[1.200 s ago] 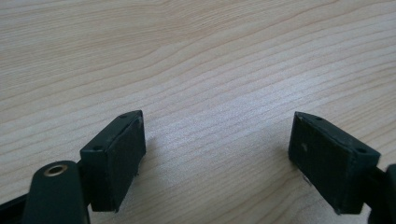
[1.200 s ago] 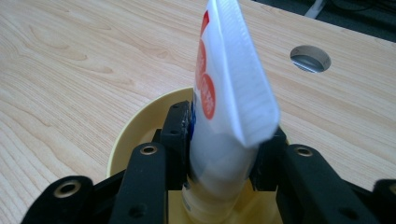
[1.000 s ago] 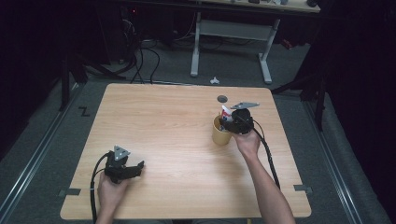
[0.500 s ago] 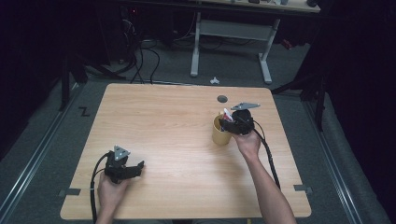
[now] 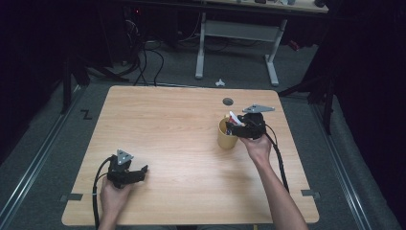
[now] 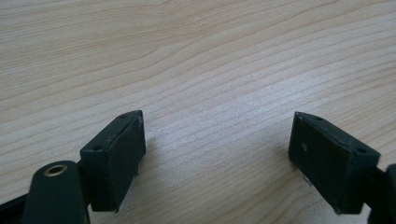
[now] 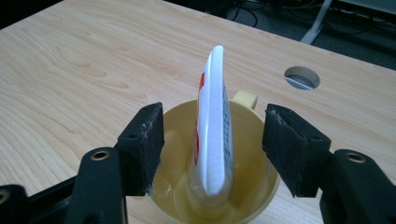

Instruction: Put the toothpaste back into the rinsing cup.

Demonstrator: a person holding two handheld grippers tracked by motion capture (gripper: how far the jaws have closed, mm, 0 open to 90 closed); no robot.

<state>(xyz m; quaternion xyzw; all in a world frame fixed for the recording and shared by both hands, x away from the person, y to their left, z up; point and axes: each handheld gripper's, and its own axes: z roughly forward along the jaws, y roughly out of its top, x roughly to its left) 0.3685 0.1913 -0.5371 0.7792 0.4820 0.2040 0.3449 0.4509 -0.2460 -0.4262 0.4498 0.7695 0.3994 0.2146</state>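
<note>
Since the earlier pictures almost nothing has moved: the right claw [image 5: 235, 128] stays at the yellow mug [image 5: 226, 136], and the left claw [image 5: 136, 173] stays low near the front left of the tabletop [image 5: 163, 129].

In the right gripper view the white tube [image 7: 213, 126], with red and blue print, stands on its cap end inside the yellow mug [image 7: 173, 126] and leans a little toward the far rim. The right claw [image 7: 212, 149] is wide, one pad on each side of the tube, and I see a clear gap on both sides, so it holds nothing. I judge that the main work, putting the tube into the mug, is done; what is left is to draw the right claw up and away without catching the tube.

The left claw [image 6: 219, 161] is also wide and empty, just above bare wood [image 6: 201, 70].

For room: the mug stands in the right part of the tabletop, apart from the right edge and near the round cable hole [image 5: 228, 101] behind it. The mug's handle [image 7: 245, 99] points away from the claw. The middle and the left of the tabletop are free, so the right claw can go back or to the side easily. The tight place is only inside the mug's rim, where the pads sit close to the wall and to the tube.
</note>
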